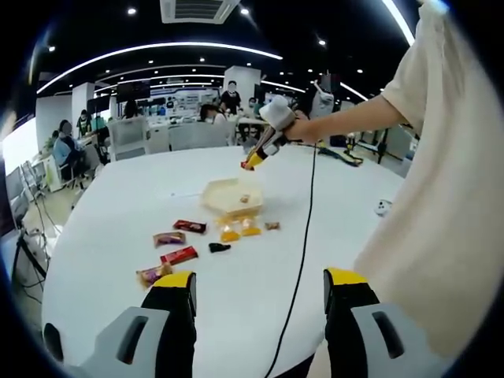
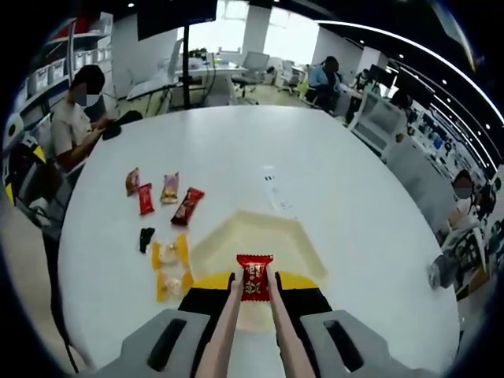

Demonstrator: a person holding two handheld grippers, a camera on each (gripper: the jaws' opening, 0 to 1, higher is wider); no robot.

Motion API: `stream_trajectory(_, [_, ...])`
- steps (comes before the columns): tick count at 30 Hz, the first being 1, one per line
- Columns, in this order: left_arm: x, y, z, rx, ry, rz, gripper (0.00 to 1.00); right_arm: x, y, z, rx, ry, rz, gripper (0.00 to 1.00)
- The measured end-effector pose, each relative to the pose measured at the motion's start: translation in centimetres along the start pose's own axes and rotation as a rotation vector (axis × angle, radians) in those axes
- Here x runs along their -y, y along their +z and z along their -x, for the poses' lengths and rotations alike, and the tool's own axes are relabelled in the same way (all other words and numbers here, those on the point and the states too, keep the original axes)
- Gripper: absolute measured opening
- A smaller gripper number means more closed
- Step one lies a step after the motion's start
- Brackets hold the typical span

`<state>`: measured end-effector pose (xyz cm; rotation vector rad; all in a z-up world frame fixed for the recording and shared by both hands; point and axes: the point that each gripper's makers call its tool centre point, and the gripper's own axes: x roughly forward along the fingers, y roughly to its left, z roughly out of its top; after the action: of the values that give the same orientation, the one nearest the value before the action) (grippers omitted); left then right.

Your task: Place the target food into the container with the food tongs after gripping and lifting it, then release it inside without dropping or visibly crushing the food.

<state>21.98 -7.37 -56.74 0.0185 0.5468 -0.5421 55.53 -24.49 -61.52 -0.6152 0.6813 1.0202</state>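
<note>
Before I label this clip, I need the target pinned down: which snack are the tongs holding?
On the white table, find the pale yellow tray. Just above its near edge, the tongs in the right gripper pinch a red snack packet; the other packets lie flat on the table.

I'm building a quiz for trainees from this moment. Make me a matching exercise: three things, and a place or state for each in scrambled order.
Things:
1. red snack packet
2. pale tray
3. left gripper

States:
A. open, holding nothing
B. held in the tongs above the tray
C. on the white table, beside yellow packets

Pairs: 1-B, 2-C, 3-A
</note>
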Motion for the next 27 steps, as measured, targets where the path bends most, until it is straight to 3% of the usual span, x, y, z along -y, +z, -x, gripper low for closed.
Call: stream_trajectory(27, [-0.2,0.1,-0.3,-0.004,-0.007,0.002,0.65,0.8,1.1,-0.1,0.02,-0.01,-0.009,0.2])
